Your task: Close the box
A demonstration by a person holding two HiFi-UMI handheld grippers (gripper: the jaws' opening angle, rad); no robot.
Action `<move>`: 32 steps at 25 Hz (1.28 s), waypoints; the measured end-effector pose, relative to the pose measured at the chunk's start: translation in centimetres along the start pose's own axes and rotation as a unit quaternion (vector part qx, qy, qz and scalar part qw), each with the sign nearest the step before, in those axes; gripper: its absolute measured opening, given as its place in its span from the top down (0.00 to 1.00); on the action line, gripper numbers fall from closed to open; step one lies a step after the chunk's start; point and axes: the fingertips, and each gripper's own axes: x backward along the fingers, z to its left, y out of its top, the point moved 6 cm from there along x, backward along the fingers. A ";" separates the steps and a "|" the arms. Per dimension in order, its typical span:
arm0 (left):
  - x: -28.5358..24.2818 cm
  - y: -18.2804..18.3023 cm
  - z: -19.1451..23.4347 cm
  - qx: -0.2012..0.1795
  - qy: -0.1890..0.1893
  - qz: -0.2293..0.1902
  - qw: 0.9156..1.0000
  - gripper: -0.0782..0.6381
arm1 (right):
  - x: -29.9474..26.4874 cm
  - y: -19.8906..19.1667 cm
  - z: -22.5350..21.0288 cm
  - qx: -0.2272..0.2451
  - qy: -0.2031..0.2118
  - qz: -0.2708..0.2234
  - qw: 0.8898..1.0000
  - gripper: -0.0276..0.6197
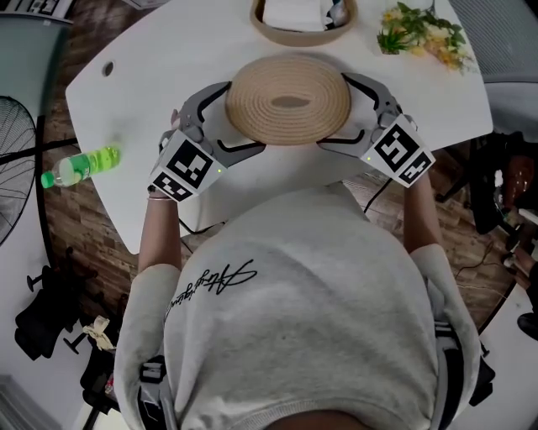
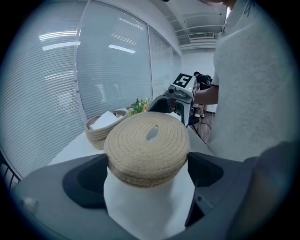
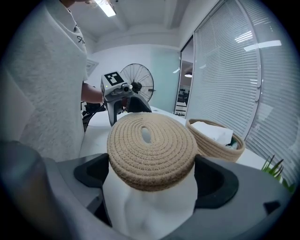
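The left tongs (image 1: 244,116) and right tongs (image 1: 332,110) each clasp the woven lid (image 1: 288,98) from opposite sides.

The lid sits near my side of the white table (image 1: 168,59), well apart from the open basket (image 1: 267,32) at the far edge. The lid looks soft, so I reckon an uneven squeeze could buckle it or let one side slip. The white paper (image 1: 294,13) heaped in the basket may stop it seating, and a nudge could push the light basket off the edge. Yellow flowers (image 1: 420,34) lie beside the basket and a green bottle (image 1: 81,166) off to the left. A standing fan (image 3: 137,79) and tall blinds (image 3: 234,70) ring the room.
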 end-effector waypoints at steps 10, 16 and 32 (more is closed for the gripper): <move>-0.6 2.1 0.9 -0.012 0.012 -0.005 1.000 0.15 | 1.4 0.2 -1.8 0.009 -0.005 -0.012 1.000 0.07; -0.8 3.1 1.4 -0.017 0.017 -0.008 1.000 0.15 | 2.1 0.6 -2.8 0.015 -0.009 -0.010 1.000 0.07; -1.1 5.5 3.9 -0.038 0.025 -0.022 0.999 0.15 | 3.3 2.0 -5.6 0.029 -0.030 -0.016 0.999 0.07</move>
